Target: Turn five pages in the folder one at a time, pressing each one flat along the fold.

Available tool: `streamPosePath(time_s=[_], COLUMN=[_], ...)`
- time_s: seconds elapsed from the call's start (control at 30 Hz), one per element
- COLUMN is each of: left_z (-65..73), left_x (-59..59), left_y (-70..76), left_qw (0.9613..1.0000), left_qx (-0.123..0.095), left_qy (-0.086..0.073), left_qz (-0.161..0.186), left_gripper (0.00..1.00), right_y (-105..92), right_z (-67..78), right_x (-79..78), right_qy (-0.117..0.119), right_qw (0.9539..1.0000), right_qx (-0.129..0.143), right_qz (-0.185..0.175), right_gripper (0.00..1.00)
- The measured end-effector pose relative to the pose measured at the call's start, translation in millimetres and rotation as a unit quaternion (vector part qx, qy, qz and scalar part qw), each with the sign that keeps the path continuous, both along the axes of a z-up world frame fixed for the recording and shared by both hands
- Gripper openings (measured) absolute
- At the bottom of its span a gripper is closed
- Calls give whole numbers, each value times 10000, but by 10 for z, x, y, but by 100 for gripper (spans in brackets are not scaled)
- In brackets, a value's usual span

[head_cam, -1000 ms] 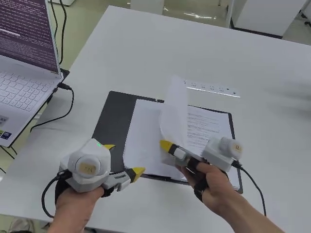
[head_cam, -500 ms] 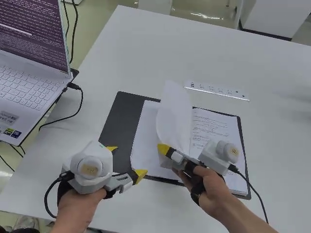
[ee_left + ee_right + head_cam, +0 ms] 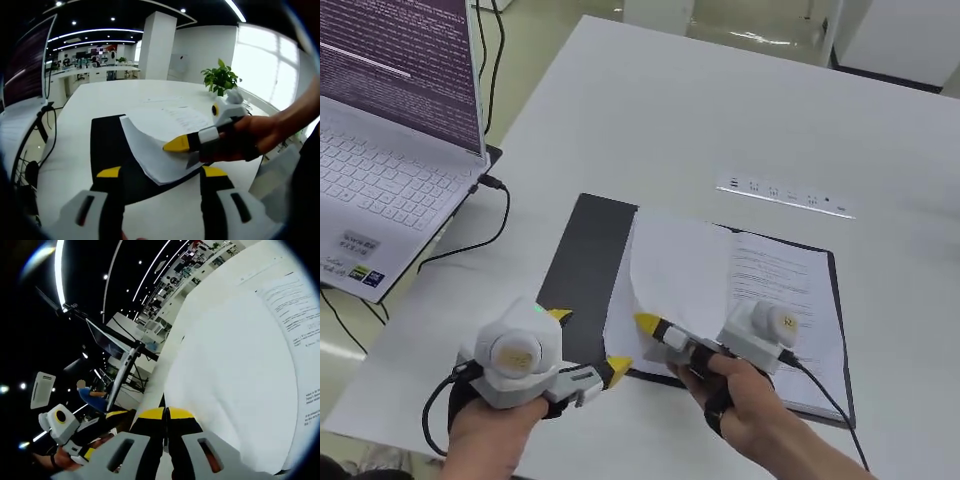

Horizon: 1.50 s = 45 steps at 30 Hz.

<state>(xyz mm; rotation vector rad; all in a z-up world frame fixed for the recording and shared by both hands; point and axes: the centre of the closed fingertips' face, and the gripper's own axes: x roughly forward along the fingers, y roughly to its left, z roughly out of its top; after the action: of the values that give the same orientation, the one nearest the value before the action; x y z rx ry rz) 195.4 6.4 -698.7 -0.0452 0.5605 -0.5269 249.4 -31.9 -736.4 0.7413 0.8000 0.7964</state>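
Paper risk: we judge that a hard pull could tear or crease the thin, limp white sheet (image 3: 678, 268), raised mid-turn above the flat matte black folder (image 3: 582, 258).
Right gripper (image 3: 647, 322): yellow-tipped fingers pinched on the sheet's lower edge.
Left gripper (image 3: 588, 342): fingers spread wide, empty, beside the folder's near edge.
Worktop (image 3: 650, 110): smooth, white.

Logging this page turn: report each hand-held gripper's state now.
Left hand-held gripper: open, holding nothing.
Right hand-held gripper: closed on the lifted page.
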Motion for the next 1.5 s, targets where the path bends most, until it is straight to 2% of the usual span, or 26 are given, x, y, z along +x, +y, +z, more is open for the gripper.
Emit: streamPosePath(time_s=[0.13,0.27,0.47,0.5,0.67,0.93,1.1,1.2,1.3,1.4,1.5], left_z=[-29,-54,-30,-50,-64,-174,-192,-220,-205,-255,-271], left_x=[3,-6,-4,-8,-25,-57,-39,-11,18,57,119], left_y=[82,127,153,154,140,135,78,56,37,11,-6], left_qw=[10000,9999,9999,9999,9999,9996,9995,9994,9997,9995,9996], left_qx=[-22,33,10,9,32,92,126,151,42,123,77], left_qy=[28,65,52,71,111,250,289,299,246,272,255], left_qz=[82,97,128,117,77,17,-58,-85,-61,-126,-138], left_gripper=[61,62,62,62,61,62,62,60,54,52,47], right_y=[66,164,167,157,156,170,207,262,241,118,-39], right_z=[-111,-165,-393,-459,-622,-606,-533,-432,-342,-306,-233], right_x=[42,16,36,31,43,67,44,-12,-68,-63,-66], right_qy=[112,246,365,352,556,553,584,680,397,281,205], right_qw=[9999,9997,9990,9986,9973,9974,9979,9976,9988,9993,9995], right_qx=[-32,-38,-272,-382,-445,-341,-159,133,183,215,247], right_qz=[-37,-34,-37,-34,-196,-298,-236,-81,202,147,-10], right_gripper=[0,0,0,0,0,0,10,20,32,36,38])
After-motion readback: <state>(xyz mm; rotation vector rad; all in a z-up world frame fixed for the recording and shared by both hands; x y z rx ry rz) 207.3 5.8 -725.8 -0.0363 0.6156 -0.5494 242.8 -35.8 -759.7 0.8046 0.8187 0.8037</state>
